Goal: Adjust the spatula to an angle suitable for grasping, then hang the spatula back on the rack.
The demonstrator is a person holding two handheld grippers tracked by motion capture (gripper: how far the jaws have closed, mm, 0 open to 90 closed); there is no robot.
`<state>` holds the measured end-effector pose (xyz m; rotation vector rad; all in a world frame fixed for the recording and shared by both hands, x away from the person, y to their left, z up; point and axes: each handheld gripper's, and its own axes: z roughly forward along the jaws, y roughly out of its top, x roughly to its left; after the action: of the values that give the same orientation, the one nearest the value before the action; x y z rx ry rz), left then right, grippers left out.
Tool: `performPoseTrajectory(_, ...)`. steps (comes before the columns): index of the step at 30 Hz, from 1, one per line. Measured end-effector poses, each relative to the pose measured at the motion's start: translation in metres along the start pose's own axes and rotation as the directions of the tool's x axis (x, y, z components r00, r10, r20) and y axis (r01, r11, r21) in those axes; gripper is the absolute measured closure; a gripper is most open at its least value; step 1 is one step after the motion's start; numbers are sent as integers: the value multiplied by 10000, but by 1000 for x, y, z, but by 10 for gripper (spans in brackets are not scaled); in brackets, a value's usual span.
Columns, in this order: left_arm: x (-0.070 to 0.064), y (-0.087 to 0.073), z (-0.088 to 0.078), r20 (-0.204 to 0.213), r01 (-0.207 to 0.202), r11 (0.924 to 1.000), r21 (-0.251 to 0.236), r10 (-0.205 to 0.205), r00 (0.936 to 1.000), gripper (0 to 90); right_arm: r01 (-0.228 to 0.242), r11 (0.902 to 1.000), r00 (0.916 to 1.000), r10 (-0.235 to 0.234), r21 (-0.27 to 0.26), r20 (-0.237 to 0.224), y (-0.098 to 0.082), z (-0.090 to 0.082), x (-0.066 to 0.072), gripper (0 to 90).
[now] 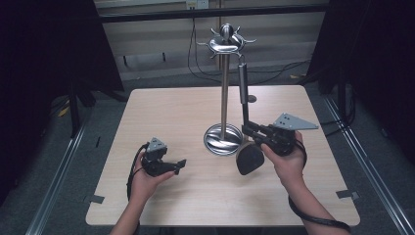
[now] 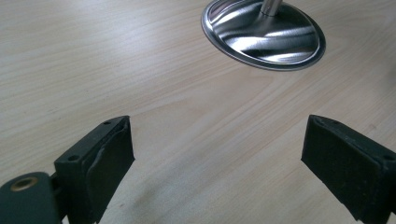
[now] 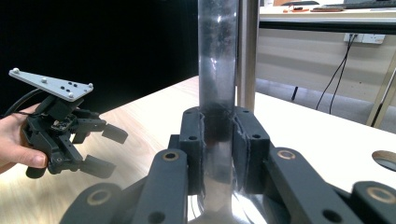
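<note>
At table centre we see:
ladle [image 1: 246,147]: handle upright, black bowl on table beside stand base [image 1: 223,139]
right gripper [image 1: 249,130]: clamped on ladle handle
left gripper [image 1: 178,165]: jaws apart, holding nothing, above bare table [image 1: 166,112]

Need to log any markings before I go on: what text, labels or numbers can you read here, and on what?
None readable.
Stand: bare metal, no lettering.
Utensil held by the right gripper: no marks visible.
Left gripper and table: no print.
Wall socket: too small to tell.
</note>
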<state>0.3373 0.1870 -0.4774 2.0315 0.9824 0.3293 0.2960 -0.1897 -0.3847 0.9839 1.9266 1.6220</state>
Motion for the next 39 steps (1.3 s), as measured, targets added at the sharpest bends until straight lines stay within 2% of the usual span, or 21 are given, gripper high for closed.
performPoseTrajectory(27,2,0,-3,-26,56,9999,-94,-57,10000,88,-71,9999,9994,66,154,341,2,19,1,762)
performPoseTrajectory(39,1,-1,-1,-52,-6,10000,13,6,10000,89,3,9997,9990,-13,225,439,4,25,0,761)
